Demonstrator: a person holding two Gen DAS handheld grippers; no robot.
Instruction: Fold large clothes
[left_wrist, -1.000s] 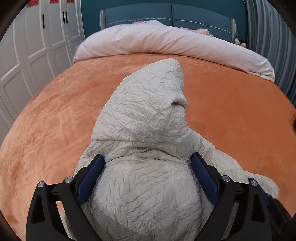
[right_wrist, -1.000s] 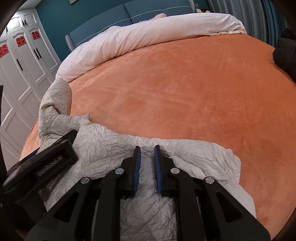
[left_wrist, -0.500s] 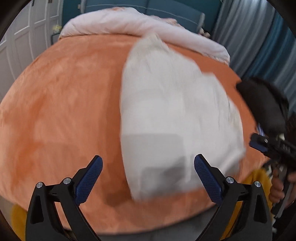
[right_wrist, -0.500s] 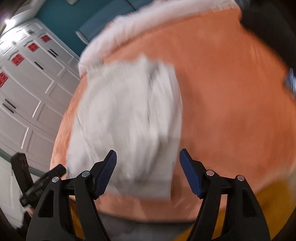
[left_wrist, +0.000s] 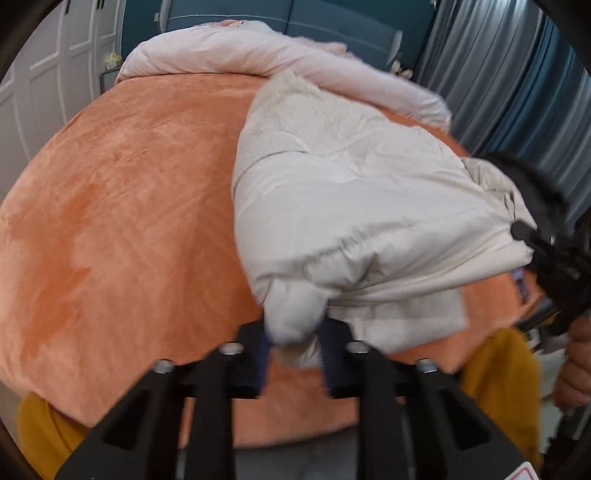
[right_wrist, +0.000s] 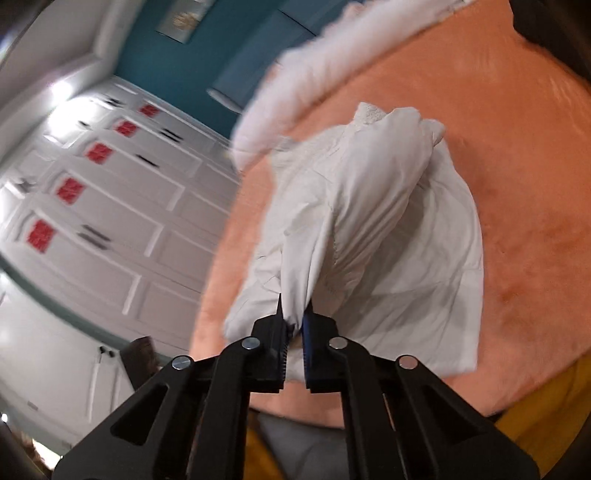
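Both grippers are pinched nearly closed on the near edge of the white jacket (left_wrist: 354, 206): the left gripper (left_wrist: 295, 345) has a bunched corner squeezed between its blue pads, and the right gripper (right_wrist: 293, 332) clamps a gathered fold that rises taut from its fingers. The jacket lies in a puffy heap on the orange bed (left_wrist: 122, 206), near its front edge, the pale duvet (left_wrist: 258, 55) rolled up behind.

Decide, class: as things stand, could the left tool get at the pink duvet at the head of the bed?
Probably not: the left tool is shut on the white jacket, which lies between it and the pink duvet.
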